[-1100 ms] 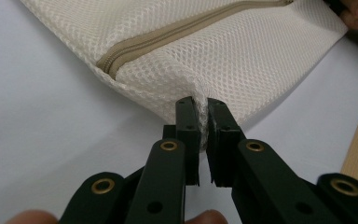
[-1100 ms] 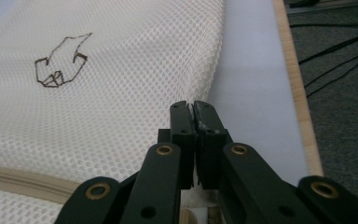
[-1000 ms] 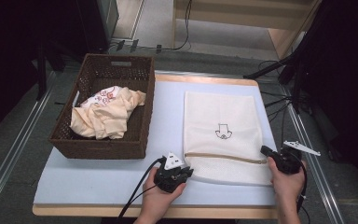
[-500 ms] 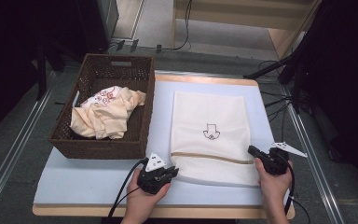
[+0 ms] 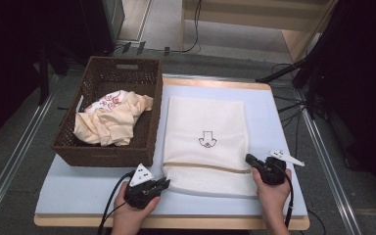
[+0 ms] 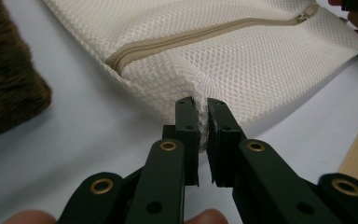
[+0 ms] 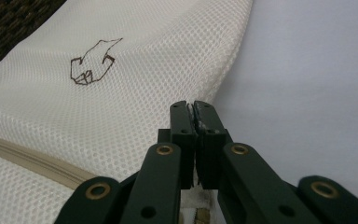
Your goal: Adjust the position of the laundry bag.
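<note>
A: Where was the mesh laundry bag (image 5: 205, 142) at that point?

B: Flat on the pale blue table cover (image 5: 88, 186), just beside the wicker basket (image 5: 112, 147), zip end toward the person. The left gripper (image 5: 162, 183) had its jaws pinched on the bag's near left corner; in the left gripper view a fold of mesh (image 6: 204, 100) sat squeezed between them.

A: And the right gripper (image 5: 249, 159)?

B: Pressed together at the bag's right edge, near the tan zipper (image 5: 208, 166). In the right gripper view the jaws met with what looked like a sliver of mesh between them, though the gap was too tight to be sure.

A: How should the slide be done well?

B: I'd judge the trick was moving both hands together, level and at one pace, keeping the cloth taut between them so it didn't bunch or skew. Lift the corners only slightly, or the thin grip could slip.

A: And the surroundings?

B: The basket held a crumpled peach garment (image 5: 110, 120) with a red print. The cover lay on a wooden tabletop (image 5: 176, 223). Beyond were grey floor, cables (image 5: 191, 46), metal rails and dark curtains at the sides.
</note>
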### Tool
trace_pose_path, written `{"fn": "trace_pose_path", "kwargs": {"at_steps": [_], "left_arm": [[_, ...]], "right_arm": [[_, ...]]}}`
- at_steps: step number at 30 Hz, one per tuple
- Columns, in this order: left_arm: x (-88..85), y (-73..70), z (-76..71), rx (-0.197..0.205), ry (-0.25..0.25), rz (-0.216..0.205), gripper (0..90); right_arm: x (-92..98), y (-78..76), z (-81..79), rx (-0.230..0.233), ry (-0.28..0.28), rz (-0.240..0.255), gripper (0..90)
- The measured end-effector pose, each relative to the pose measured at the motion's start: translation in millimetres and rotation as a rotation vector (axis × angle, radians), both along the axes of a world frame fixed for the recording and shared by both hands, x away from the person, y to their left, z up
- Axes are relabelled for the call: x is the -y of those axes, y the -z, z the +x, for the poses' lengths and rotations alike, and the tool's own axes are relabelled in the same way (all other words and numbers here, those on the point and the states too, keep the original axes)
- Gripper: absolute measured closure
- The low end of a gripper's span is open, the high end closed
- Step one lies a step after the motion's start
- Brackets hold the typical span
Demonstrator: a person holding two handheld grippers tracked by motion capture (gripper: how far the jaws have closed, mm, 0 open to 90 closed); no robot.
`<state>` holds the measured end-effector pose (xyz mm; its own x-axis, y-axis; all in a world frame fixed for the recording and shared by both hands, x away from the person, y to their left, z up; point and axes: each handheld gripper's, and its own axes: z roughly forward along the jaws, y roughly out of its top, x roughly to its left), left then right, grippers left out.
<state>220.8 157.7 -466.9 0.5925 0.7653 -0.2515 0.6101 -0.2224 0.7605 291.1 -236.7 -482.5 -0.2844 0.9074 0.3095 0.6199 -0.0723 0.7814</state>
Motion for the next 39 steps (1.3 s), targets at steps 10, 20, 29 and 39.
{"fn": "trace_pose_path", "kwargs": {"at_steps": [10,20,29,39], "left_arm": [[-20.6,-2.4,-2.8,0.006,-0.017,0.004,84.0],[-20.6,1.8,-4.8,0.025,0.005,-0.013,61.3],[-26.2,-8.4,-7.6,0.081,0.033,-0.102,22.6],[-22.5,-8.7,-8.7,0.137,0.096,-0.091,0.4]], "right_arm": [[-20.6,-1.0,2.8,0.017,-0.037,-0.018,88.1],[-20.0,-1.9,6.1,0.018,-0.052,0.008,64.1],[-6.4,-15.1,-6.4,0.074,-0.067,-0.021,15.7],[-1.9,-9.5,-13.9,0.063,-0.079,0.002,11.8]]}}
